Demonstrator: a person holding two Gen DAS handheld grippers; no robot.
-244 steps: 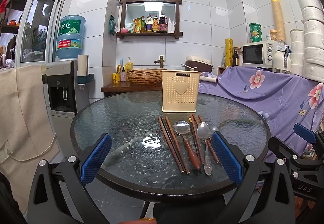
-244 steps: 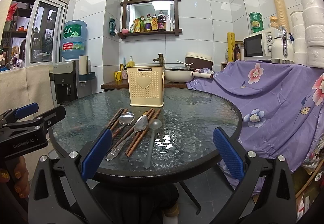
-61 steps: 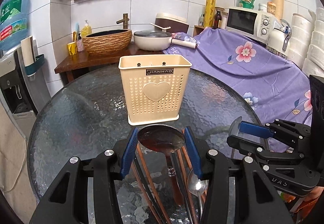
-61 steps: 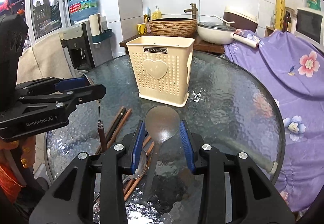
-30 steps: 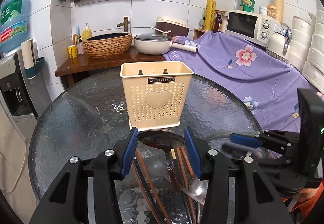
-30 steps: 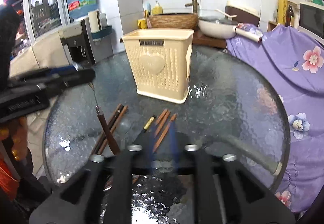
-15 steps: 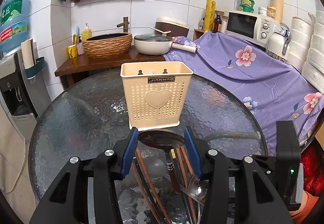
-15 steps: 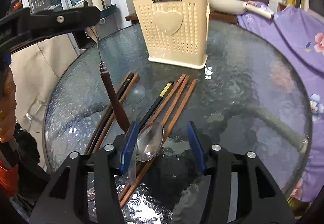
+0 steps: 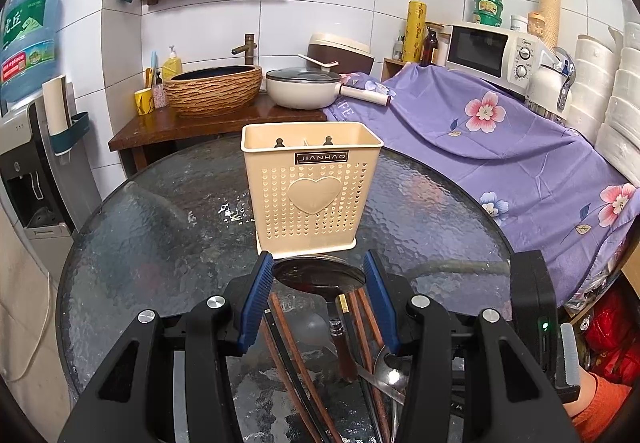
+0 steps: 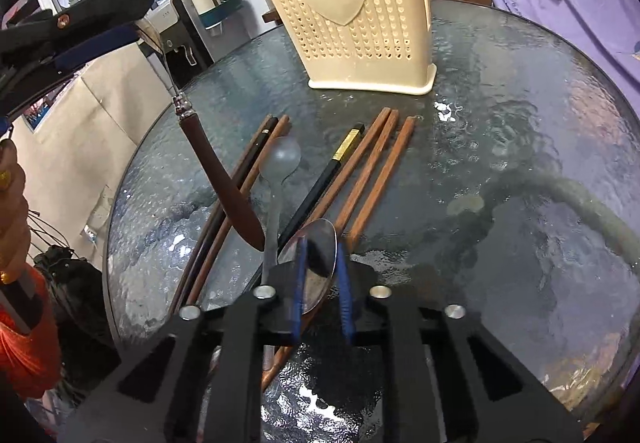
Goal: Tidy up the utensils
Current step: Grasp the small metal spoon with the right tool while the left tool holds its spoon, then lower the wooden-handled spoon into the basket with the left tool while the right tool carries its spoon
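Observation:
A cream utensil holder (image 9: pixel 310 179) (image 10: pixel 352 15) stands on the round glass table (image 9: pixel 160 243). My left gripper (image 9: pixel 318 283) (image 10: pixel 100 31) hovers just short of it, shut on the bowl of a brown-handled spoon (image 9: pixel 319 275). That spoon's handle (image 10: pixel 224 183) hangs down over the table. My right gripper (image 10: pixel 322 283) is low over the table, its jaws closing with the bowl of a steel spoon (image 10: pixel 316 251) (image 9: pixel 390 375) pinched between the pads. Wooden chopsticks (image 10: pixel 372 171), a black chopstick (image 10: pixel 332 167) and a grey spoon (image 10: pixel 280 163) lie on the glass.
A purple flowered cloth (image 9: pixel 500 147) covers the counter to the right, with a microwave (image 9: pixel 492 51) on it. Behind the table are a woven basin (image 9: pixel 214 89) and a white pan (image 9: pixel 304 87). A water dispenser (image 9: pixel 28 147) stands at the left. A hand (image 10: pixel 12 195) holds the left gripper.
My right gripper has dropped towards the table and tipped downward, and its jaws have narrowed onto the steel spoon's bowl. My left gripper has stayed put with the brown-handled spoon.

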